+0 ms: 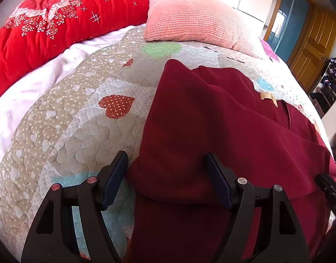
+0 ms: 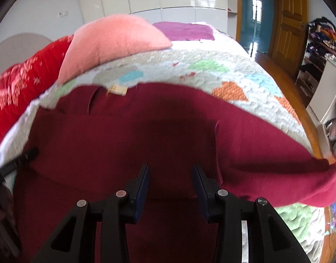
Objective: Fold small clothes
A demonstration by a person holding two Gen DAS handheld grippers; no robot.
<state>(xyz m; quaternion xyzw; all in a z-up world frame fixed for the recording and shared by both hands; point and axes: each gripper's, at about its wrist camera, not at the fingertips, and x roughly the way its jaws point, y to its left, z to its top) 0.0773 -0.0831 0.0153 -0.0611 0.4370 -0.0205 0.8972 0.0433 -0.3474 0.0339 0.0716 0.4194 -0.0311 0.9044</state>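
Note:
A dark red garment lies flat on the quilted bed cover, its neck label at the far side. One sleeve is folded in over the body. My left gripper stands open and wide, straddling that sleeve's cuff end without pinching it. In the right wrist view the garment fills the middle, and its other sleeve stretches out to the right. My right gripper hovers over the garment's body with its jaws partly apart and nothing gripped.
A pink pillow and a red flowered duvet lie at the head of the bed. A purple cloth sits behind the pillow. The bed's edge drops to a wooden floor on the right, with a cluttered shelf and a door.

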